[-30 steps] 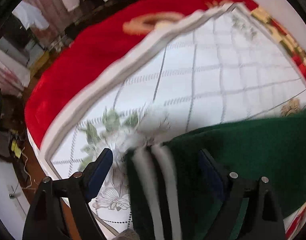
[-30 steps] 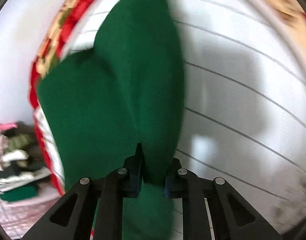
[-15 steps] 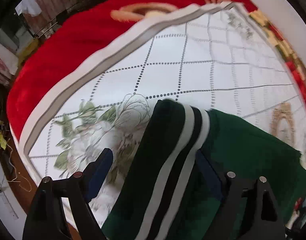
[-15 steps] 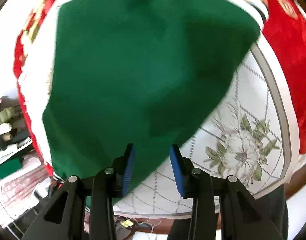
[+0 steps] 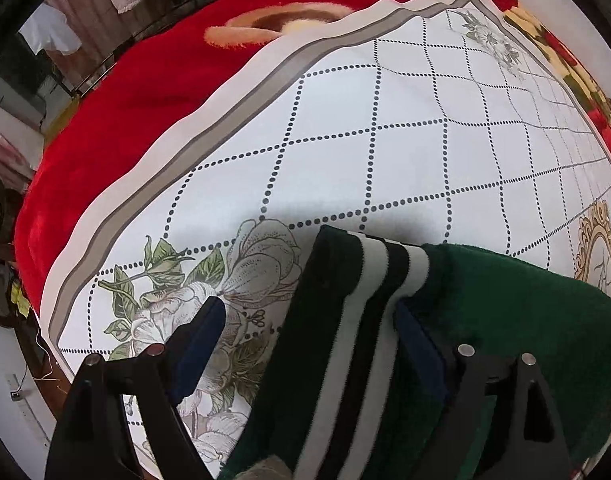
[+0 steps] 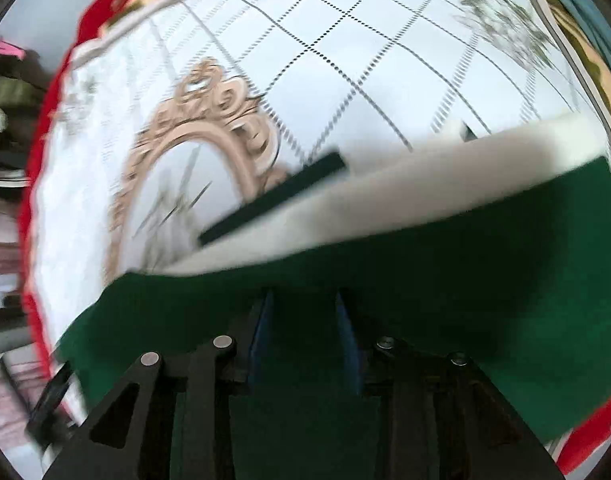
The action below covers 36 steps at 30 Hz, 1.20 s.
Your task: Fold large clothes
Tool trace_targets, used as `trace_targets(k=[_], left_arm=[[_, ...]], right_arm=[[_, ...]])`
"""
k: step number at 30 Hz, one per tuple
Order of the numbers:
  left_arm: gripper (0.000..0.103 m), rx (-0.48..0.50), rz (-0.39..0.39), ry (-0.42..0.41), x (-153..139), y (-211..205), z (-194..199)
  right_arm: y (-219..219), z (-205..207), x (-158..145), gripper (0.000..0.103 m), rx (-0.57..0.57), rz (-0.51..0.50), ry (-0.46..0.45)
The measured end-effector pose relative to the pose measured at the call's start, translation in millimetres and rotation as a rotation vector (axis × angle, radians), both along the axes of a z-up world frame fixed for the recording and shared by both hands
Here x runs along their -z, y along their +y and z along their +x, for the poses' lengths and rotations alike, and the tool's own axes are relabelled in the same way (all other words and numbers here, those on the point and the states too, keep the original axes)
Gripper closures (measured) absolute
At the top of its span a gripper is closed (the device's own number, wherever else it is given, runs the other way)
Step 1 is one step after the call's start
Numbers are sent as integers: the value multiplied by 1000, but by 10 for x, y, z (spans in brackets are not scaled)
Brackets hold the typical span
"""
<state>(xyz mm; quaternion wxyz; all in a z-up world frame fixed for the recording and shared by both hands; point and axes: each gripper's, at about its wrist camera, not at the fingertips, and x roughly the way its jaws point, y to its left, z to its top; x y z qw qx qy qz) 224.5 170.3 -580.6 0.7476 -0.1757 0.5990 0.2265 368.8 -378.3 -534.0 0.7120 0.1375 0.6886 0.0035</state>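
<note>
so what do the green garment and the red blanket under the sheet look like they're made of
The green garment looks like fleece or brushed knit: matte, with a fuzzy nap along its edge, and a smoother ribbed striped band. The red blanket looks like plush pile, soft and slightly glossy, with tufted fibres at its tan pattern. Exact fibres can't be told.

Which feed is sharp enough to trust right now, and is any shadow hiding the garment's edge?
Left wrist view: sharp, dotted grid on the bedsheet crisp, a soft shadow just beyond the striped cuff of the green garment, edge still readable. Right wrist view: motion-blurred, garment edge and gold frame print smeared; fisheye bends lines in both.
</note>
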Motion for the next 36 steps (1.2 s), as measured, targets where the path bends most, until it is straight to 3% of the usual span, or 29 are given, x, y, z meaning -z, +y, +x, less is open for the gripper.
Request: trace_targets(k=[4, 8, 13, 15, 17, 22, 23, 25, 27, 28, 30, 32, 36], left_arm=[[16, -1, 2, 2, -27, 16, -20], [16, -10, 33, -31, -333, -26, -138], [12, 43, 92, -60, -661, -326, -280], [9, 70, 87, -65, -664, -456, -235], [9, 104, 71, -62, -589, -681, -135], [9, 178, 68, -60, -482, -1197, 179], [9, 190, 77, -50, -442, -1284, 225], [9, 213, 109, -15, -289, -1450, 297], [9, 235, 137, 40, -104, -1555, 347], [9, 240, 147, 56, -42, -1582, 350], [9, 234, 151, 79, -1, -1593, 326], [9, 213, 156, 58, -136, -1583, 270], [9, 194, 151, 22, -400, -1690, 191]], right_arm=[[-166, 102, -69, 69, 21, -1, 30], [-573, -57, -486, 69, 94, 125, 25], [-1328, -521, -962, 63, 147, 1, -49], [-1431, -451, -938, 55, 115, -22, -37], [-1616, -335, -884, 54, 89, -26, -28], [-1347, 184, -540, 54, -13, -119, -55], [-1333, 249, -441, 55, -43, -103, -46], [-1288, 349, -240, 92, -54, -114, -31], [-1377, 427, 14, 96, -32, -173, 8], [-1436, 466, 192, 103, -26, -222, 56], [-1495, 527, 297, 103, -24, -208, 98], [-1556, 538, 112, 103, -6, -202, 97], [-1821, 209, -709, 101, 23, -147, -61]])
